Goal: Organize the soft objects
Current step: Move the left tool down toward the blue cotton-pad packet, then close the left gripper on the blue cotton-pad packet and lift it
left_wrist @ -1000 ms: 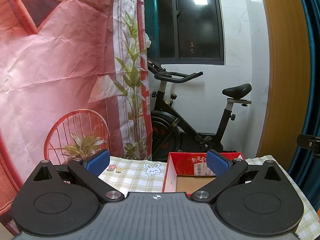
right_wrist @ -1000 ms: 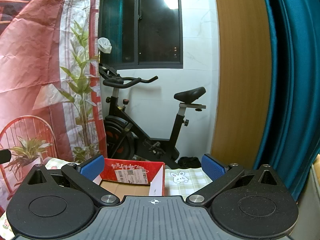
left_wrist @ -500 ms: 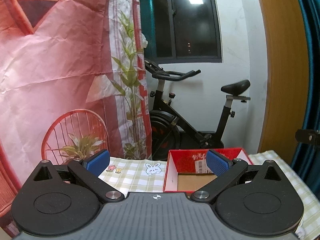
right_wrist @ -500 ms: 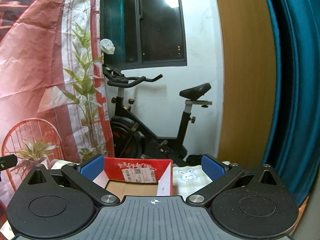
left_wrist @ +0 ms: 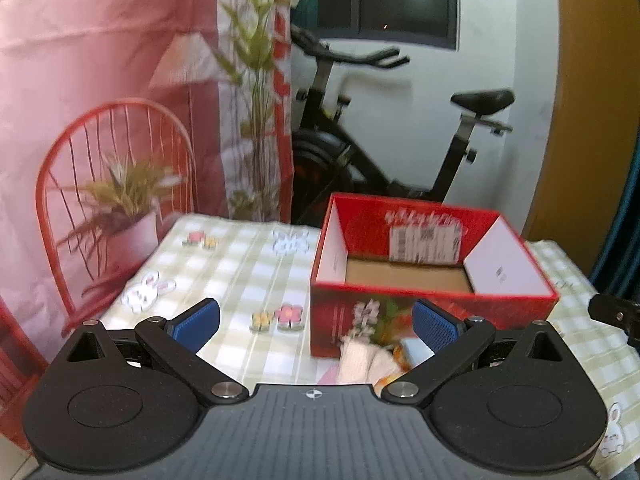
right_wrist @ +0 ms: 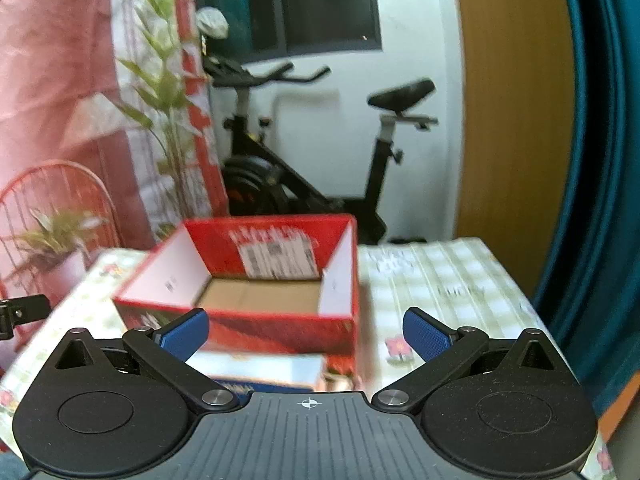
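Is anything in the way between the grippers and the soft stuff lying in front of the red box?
Nothing visible is. The soft items lie on the checked tablecloth against the near wall of the red box, just ahead of the open left gripper. The right gripper is open too.

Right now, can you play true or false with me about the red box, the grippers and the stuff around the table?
1. The red box is full of toys. False: only its bare cardboard floor shows.
2. Both grippers are open. True: the left gripper and the right gripper each have their fingers spread wide and hold nothing.
3. An exercise bike stands behind the table. True.
4. The tablecloth is plain blue. False: it is checked green and white, with bunnies and flowers.
5. Soft things lie in front of the box. True, though blurred.
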